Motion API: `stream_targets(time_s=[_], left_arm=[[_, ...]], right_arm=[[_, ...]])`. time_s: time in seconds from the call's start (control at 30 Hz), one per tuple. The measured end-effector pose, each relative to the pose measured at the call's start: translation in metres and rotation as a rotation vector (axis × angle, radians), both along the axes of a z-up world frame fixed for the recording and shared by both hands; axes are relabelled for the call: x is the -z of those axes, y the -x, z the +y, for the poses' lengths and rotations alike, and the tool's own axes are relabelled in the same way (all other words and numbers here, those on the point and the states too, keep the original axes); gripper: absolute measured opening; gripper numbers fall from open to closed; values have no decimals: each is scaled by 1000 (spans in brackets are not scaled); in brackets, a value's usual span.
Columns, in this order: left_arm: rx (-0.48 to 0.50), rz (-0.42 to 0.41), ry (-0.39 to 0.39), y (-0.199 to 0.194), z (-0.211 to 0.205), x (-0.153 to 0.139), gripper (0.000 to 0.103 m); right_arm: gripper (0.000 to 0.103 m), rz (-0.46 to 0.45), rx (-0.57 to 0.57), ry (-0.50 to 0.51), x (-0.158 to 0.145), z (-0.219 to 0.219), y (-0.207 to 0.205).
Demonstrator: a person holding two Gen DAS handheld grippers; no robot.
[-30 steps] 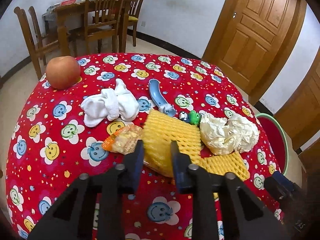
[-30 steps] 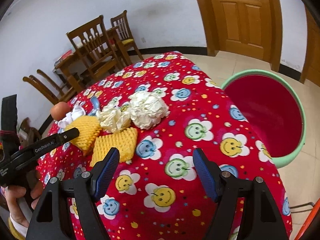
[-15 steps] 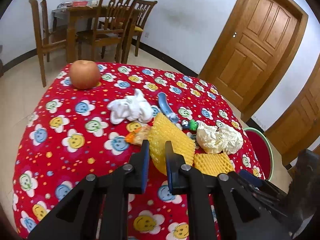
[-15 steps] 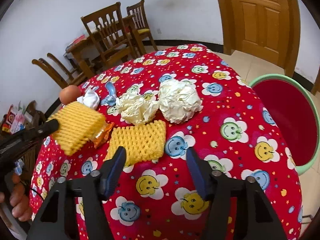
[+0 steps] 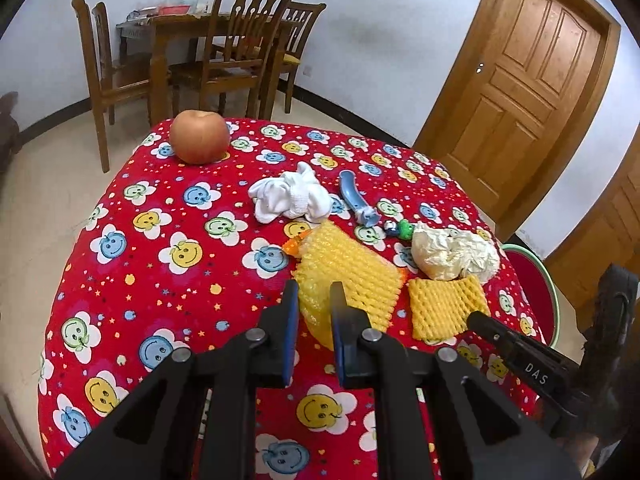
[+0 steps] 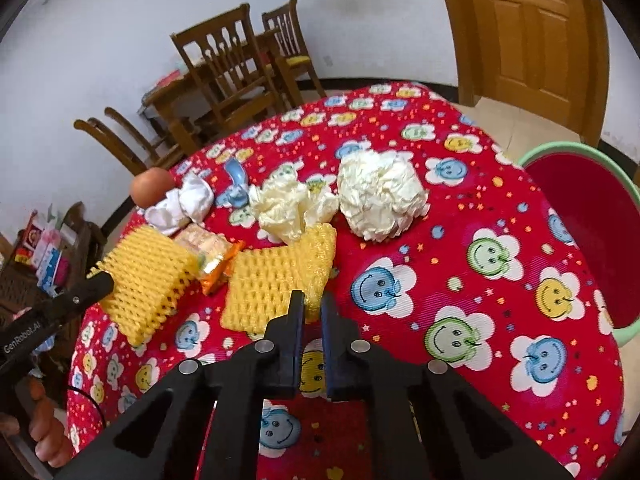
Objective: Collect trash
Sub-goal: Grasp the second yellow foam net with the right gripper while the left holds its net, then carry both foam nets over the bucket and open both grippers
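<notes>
My left gripper (image 5: 314, 300) is shut on the edge of a yellow foam net (image 5: 348, 276), which hangs tilted just above the red smiley tablecloth (image 5: 160, 280). From the right wrist, that net (image 6: 148, 276) shows at the left in the left gripper (image 6: 100, 282). My right gripper (image 6: 312, 304) is shut on the near corner of a second yellow foam net (image 6: 276, 280), which lies flat; the corner is bunched up between the pads. Two crumpled paper balls (image 6: 380, 196) (image 6: 284, 208) lie behind it. An orange snack wrapper (image 6: 212, 260) lies between the nets.
A red bin with a green rim (image 6: 560, 150) stands on the floor off the table's right edge. An apple (image 5: 199, 136), white socks (image 5: 292, 196), a blue spoon (image 5: 356, 200) and a small green toy (image 5: 402, 228) sit farther back. Wooden chairs (image 5: 240, 40) and a door (image 5: 532, 80) are beyond.
The right gripper's wide jaws moved in over the flat net and shut on its corner. The left gripper squeezed tighter on its net and drew it back off the wrapper.
</notes>
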State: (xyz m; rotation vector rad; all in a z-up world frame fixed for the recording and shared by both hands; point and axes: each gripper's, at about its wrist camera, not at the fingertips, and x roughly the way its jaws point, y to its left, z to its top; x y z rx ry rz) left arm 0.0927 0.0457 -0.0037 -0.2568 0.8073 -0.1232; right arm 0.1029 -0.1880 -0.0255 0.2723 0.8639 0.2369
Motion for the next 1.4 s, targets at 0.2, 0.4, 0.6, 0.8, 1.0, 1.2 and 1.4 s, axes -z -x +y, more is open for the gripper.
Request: stream_targets(time_s=[0.2,0.4,0.6,0.8,1.0,1.2,1.4], left_arm=[[19,-19,14,8,-5,-8,14],[54,-32,39,16,-17,-19,14],[107,-58,55,22,-34,-35,14],[163,-82,54,25,-56,-48,14],[204,-119,49,28,-74,-64,14],[242,-166,2,28,-98,-84,14],[294,-204,-33,21,-125,-98,14]], right_arm=[[7,-32,16,-23,-13,-6,20],[7,-84,54,-27,-32,-18,43],[7,-134,98,-26,-50,-33,62],[7,-159,150,-32,-61,-52,75],[7,-180,197,-44,-71,-71,85],[7,-201,234,-52,-77,-88,88],[7,-234,296,-40,-85,-111,93]])
